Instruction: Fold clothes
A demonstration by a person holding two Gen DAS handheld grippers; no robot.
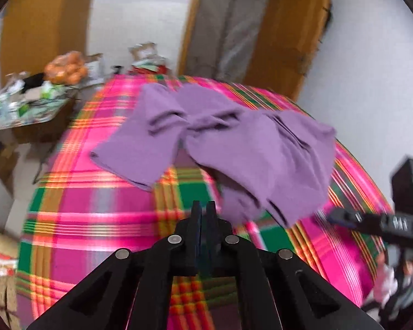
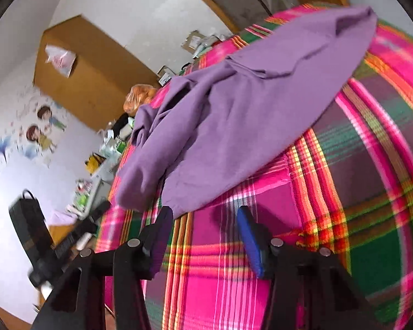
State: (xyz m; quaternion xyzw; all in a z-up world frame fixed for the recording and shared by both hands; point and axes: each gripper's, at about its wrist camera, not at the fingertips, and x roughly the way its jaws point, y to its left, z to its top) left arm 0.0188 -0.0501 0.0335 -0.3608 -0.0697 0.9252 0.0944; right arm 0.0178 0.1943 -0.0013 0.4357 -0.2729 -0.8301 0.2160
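A big bed cover (image 1: 102,220) with pink, green and orange checks fills most of both views. It is the landmark here. On top of the bed cover lies a purple garment (image 1: 234,148), crumpled and spread out, with one part flopped toward the far side. Past the far edge of the bed cover stands a messy side table (image 1: 27,115) with a bag of orange fruit (image 1: 66,71) on it. The right gripper (image 2: 203,236) hangs over the bed cover, just beside the garment's near edge. Its claw is wide apart with nothing in it. The left gripper (image 1: 203,211) is over the bed cover too, near the garment. Its claw is pressed together and holds nothing.
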